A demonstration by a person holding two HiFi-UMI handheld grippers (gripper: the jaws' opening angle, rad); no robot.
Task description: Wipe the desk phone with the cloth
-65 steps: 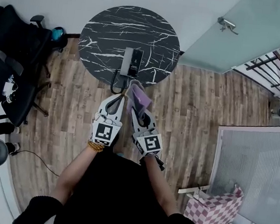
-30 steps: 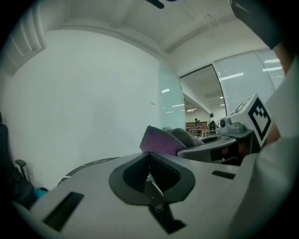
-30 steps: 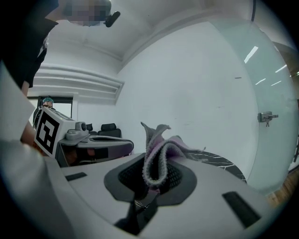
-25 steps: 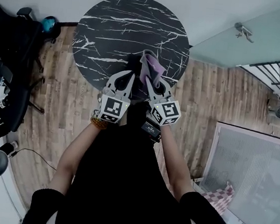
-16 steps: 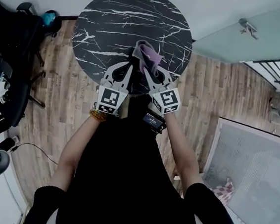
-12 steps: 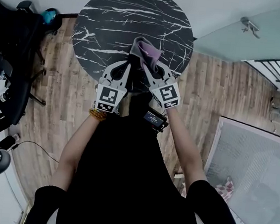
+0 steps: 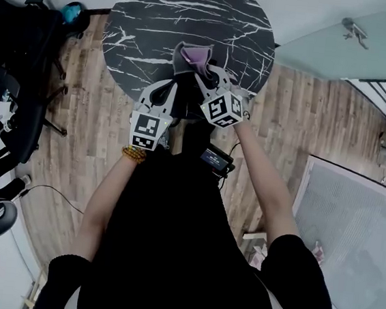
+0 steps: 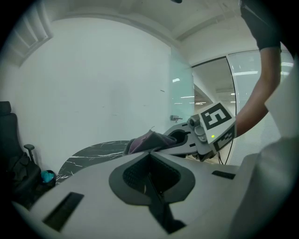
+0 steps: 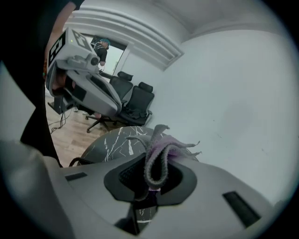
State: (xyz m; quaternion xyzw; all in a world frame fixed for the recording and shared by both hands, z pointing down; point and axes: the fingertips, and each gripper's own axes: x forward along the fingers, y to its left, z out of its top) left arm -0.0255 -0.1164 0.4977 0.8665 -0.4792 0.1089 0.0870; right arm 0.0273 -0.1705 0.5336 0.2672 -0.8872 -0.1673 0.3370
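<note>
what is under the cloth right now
Only the black marble table shows around the cloth, which the right gripper holds in its jaws. What lies directly beneath is hidden by the cloth and the gripper, so it cannot be told.

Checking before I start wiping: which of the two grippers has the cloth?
The right gripper: its jaws are shut on the purple cloth. The left gripper has its jaws together with nothing between them.

purple-grey cloth (image 7: 194, 55); black table (image 7: 159, 16) with white marble veins; brown wood-plank floor (image 7: 78, 138).
</note>
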